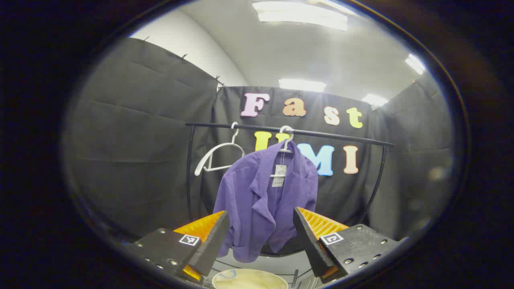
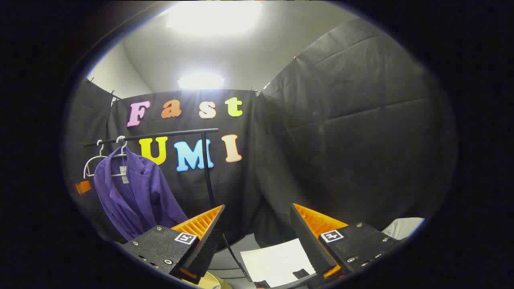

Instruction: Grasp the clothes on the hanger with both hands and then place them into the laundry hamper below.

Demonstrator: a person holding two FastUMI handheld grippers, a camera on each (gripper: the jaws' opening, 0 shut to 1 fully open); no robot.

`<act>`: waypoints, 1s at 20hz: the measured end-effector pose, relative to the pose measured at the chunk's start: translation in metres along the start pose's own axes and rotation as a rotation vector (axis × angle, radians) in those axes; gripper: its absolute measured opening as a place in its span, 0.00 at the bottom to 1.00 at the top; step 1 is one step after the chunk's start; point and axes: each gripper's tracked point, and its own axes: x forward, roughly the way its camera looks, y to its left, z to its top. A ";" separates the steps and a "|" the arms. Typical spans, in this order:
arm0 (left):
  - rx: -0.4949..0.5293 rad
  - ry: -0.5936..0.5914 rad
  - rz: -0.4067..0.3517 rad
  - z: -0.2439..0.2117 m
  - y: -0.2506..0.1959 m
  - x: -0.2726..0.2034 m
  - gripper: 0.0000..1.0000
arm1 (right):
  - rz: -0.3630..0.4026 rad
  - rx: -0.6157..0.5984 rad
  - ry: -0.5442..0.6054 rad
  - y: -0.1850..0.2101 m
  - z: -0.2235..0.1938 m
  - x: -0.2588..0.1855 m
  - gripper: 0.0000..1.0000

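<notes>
Both jaws stand wide open and hold nothing: the left gripper (image 1: 261, 237) faces the purple ribbed jacket (image 1: 267, 200) hanging on a white plastic hanger (image 1: 286, 140) from the black metal rail (image 1: 321, 134) far ahead, while the right gripper (image 2: 257, 237) points right of it. The step is the approach; next both must reach the jacket. A pale round hamper rim (image 1: 249, 277) lies below.

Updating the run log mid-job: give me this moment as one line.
stage: approach | jacket: on hanger, on rail | left tool: open, facing jacket | right tool: open, aimed right of it | hamper: below
</notes>
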 end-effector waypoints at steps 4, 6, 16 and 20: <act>0.026 -0.019 -0.068 0.001 0.002 0.001 0.92 | 0.030 -0.003 0.008 0.023 0.000 0.007 0.96; 0.030 -0.035 -0.083 0.001 0.006 0.001 0.98 | 0.048 -0.022 0.007 0.044 -0.003 0.011 0.96; -0.002 -0.064 -0.116 0.012 0.042 -0.011 0.92 | 0.105 -0.055 0.019 0.073 -0.017 -0.008 0.96; -0.002 -0.056 -0.098 -0.004 0.065 -0.030 0.92 | 0.105 -0.065 0.051 0.067 -0.025 -0.007 0.96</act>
